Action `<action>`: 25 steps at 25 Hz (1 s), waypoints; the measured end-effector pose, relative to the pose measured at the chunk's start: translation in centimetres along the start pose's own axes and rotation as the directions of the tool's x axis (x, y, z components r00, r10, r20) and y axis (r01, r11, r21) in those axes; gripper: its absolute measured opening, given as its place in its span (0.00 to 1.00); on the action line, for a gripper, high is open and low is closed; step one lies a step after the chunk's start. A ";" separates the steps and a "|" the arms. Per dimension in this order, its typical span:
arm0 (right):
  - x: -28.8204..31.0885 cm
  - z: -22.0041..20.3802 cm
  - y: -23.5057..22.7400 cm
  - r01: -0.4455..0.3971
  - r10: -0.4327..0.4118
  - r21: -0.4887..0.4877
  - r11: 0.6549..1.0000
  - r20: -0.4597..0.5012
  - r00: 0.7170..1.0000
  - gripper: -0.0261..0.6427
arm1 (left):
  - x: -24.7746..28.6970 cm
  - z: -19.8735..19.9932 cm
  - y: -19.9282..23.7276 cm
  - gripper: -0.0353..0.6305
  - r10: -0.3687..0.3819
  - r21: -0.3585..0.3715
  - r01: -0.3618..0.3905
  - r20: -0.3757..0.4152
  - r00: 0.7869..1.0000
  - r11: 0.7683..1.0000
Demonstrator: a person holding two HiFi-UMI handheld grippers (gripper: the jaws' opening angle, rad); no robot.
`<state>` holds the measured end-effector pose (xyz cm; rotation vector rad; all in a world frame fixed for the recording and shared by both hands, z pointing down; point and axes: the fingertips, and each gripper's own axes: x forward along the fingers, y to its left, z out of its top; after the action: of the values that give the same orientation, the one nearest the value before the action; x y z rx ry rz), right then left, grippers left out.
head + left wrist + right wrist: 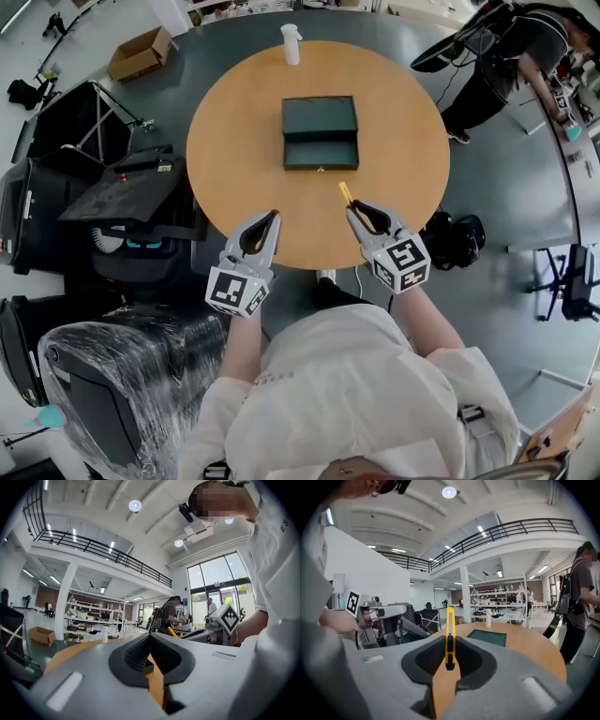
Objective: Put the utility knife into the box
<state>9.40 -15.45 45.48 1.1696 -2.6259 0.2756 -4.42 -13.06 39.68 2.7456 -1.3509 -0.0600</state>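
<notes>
Our right tool (353, 210) clamps the yellow utility knife (449, 637); our left tool (273, 217) is closed on nothing. Ahead, the open dark box (320, 133) sits on the round tabletop (234, 141).

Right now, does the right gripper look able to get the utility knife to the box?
Probably yes: the right gripper holds the utility knife, and only bare table lies between it and the open box ahead.

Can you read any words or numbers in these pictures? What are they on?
"E S": on the person's white sleeve, cut off at the picture's edge.
Only black-and-white square patterns, no words: marker cubes.
No readable print: green box, yellow utility knife, white bottle.
</notes>
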 end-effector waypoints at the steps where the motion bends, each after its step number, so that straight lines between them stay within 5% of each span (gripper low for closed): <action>1: 0.9 0.5 -1.2 -0.007 0.007 -0.005 1.000 -0.001 1.000 0.12 | 1.3 0.5 0.6 0.08 0.007 0.002 -0.007 0.001 1.000 1.000; 15: 10.0 -1.8 -9.5 -0.063 0.065 0.022 0.998 -0.146 0.987 0.12 | 11.1 -2.2 5.5 0.08 0.017 -0.041 -0.021 -0.086 0.996 0.999; 25: 18.7 -5.6 -10.8 -0.118 0.096 -0.048 0.992 -0.331 0.939 0.12 | 13.7 -5.1 10.2 0.08 -0.013 -0.104 -0.001 -0.132 0.991 0.995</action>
<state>6.33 -34.15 57.23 0.8737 -2.3869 0.3652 -3.74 -29.86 45.73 2.6175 -1.2678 0.0498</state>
